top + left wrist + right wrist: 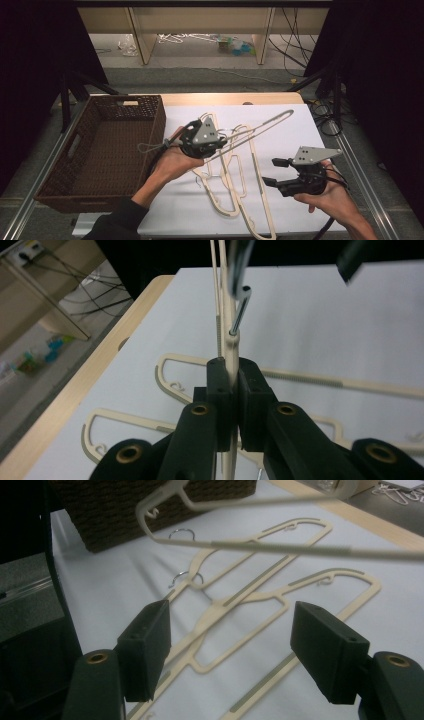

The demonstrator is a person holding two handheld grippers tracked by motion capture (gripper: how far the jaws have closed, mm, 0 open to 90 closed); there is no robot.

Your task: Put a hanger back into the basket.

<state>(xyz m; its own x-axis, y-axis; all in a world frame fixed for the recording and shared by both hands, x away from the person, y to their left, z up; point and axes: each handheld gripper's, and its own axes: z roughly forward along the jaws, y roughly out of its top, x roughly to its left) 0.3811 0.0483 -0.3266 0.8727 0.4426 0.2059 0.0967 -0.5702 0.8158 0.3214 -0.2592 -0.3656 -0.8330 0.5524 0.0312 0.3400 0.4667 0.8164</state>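
White table [300, 130], left gripper [218, 141] clamping raised hanger [260, 125], right gripper [273, 172] wide open nearby

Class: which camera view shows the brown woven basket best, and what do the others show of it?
The high view: the whole basket is seen from above, open, left of the white table surface. The right gripper view catches a strip of its woven wall at the top. The left gripper view faces away.

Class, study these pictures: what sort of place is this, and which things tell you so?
Probably a lab or recording workspace, not a home: a white-covered table with black curtains on both sides, loose cables on the floor, and instrumented handheld grippers, left gripper and right gripper.
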